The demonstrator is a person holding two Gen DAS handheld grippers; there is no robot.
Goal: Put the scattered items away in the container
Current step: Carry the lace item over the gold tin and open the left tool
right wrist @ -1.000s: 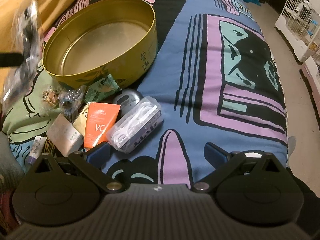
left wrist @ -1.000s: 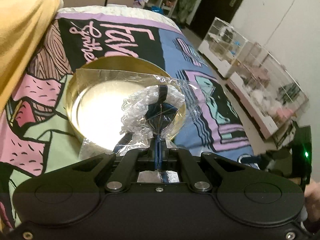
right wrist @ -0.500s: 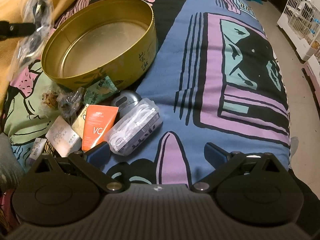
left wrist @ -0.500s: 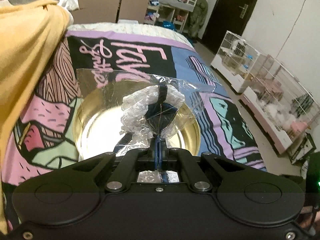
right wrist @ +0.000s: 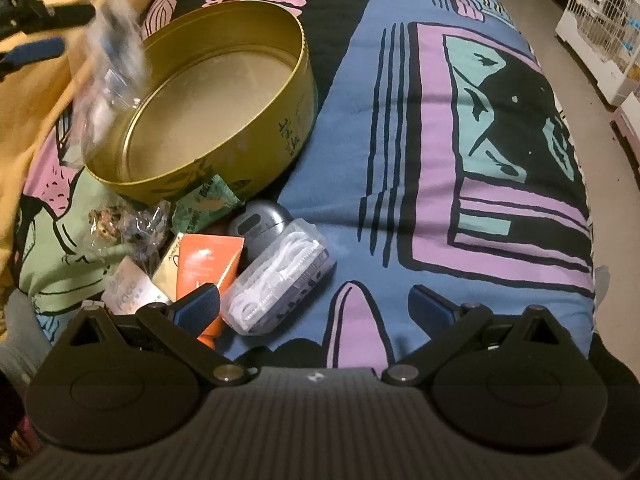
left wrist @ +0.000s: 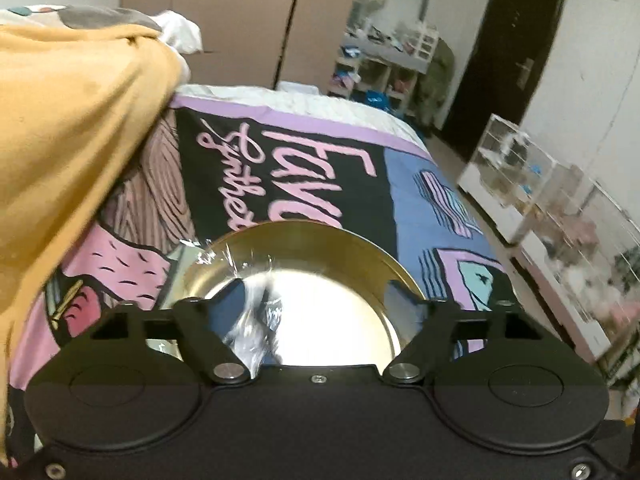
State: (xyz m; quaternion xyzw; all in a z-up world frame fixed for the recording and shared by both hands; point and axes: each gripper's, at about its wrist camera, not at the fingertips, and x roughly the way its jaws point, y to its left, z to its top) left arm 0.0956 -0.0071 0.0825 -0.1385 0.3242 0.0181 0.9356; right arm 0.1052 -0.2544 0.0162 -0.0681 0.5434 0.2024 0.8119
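Note:
A round gold tin sits on the patterned bedspread. My left gripper hangs over the tin's near-left rim, its jaws opening wide. A clear plastic bag with a dark item is blurred beside the left finger, loose from the pads and dropping at the tin's rim. My right gripper stands open above the pile in front of the tin: an orange tube, a clear box of white picks, a grey round case, a green sachet and a bag of trinkets.
A yellow blanket is heaped along the left side of the bed. A white box lies at the pile's left. White wire cages stand on the floor to the right, past the bed's edge.
My left gripper, shut on the bagged item before, has spread its fingers and the bag has slipped down toward the tin. The left hand tilted up and moved over the tin. The right gripper stayed put.

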